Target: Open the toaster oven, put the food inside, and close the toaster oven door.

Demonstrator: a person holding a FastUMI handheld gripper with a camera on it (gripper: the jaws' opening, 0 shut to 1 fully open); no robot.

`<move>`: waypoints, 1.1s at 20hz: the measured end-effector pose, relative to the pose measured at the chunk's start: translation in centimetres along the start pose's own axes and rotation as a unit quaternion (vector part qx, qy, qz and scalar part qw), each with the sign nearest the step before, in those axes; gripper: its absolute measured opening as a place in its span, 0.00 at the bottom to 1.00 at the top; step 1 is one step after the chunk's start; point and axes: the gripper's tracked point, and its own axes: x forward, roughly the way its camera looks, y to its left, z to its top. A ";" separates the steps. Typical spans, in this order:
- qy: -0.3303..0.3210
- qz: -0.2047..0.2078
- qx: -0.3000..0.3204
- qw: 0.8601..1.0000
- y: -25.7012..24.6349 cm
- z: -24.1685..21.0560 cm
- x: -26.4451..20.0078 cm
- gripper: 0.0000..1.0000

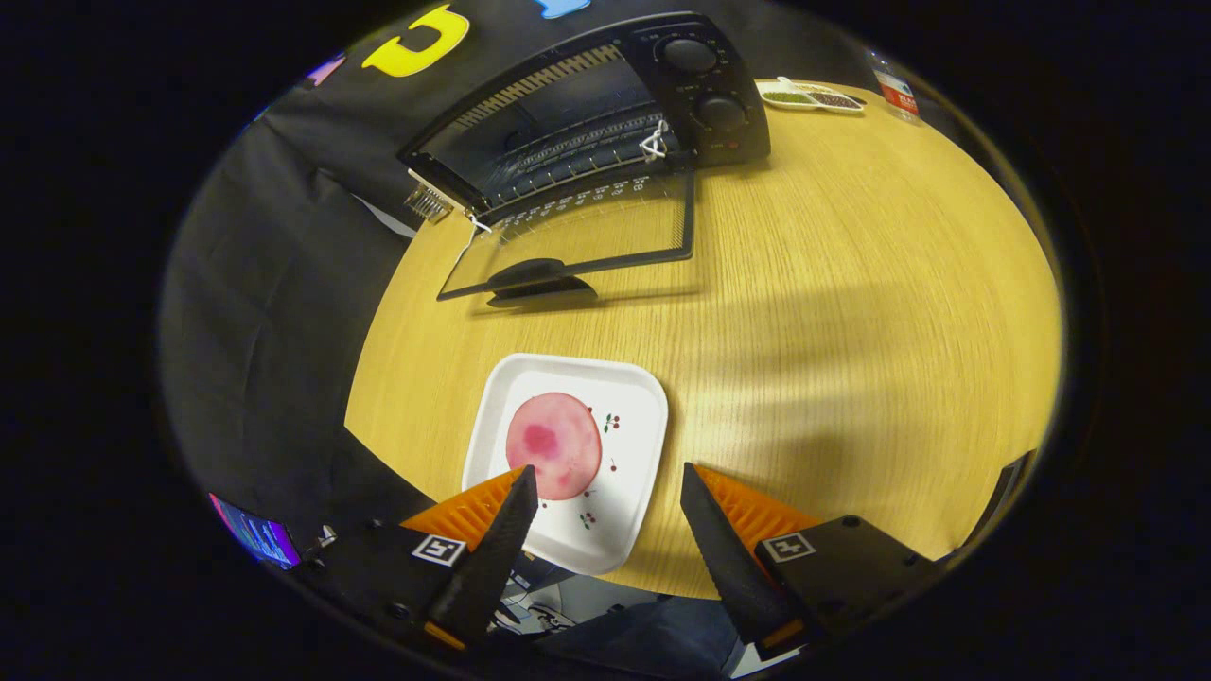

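A black toaster oven (pixel 605 104) stands at the far side of the round wooden table (pixel 851 284), with two knobs on its right panel. Its glass door (pixel 577 241) is folded down flat toward me, handle at the front. Nearer to me a white square plate (pixel 629 426) holds a round pink slice of food (pixel 553 445). My gripper (pixel 605 473) hovers open over the plate's near half. The left fingertip (pixel 523 478) overlaps the slice's near edge, the right one sits past the plate's right rim. Nothing is held between them.
A small white dish (pixel 814 96) with green and dark fillings and a bottle (pixel 894 90) sit at the table's far right edge. Black cloth hangs to the left of the table. Bare wood spreads to the right of the plate and the oven door.
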 end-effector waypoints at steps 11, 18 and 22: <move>0.051 0.003 0.063 0.997 -1.5 -0.4 1.0 0.33; 0.045 0.011 0.108 0.993 -1.6 -0.7 1.1 0.02; 0.031 0.040 0.141 0.989 -0.1 -0.6 0.8 0.02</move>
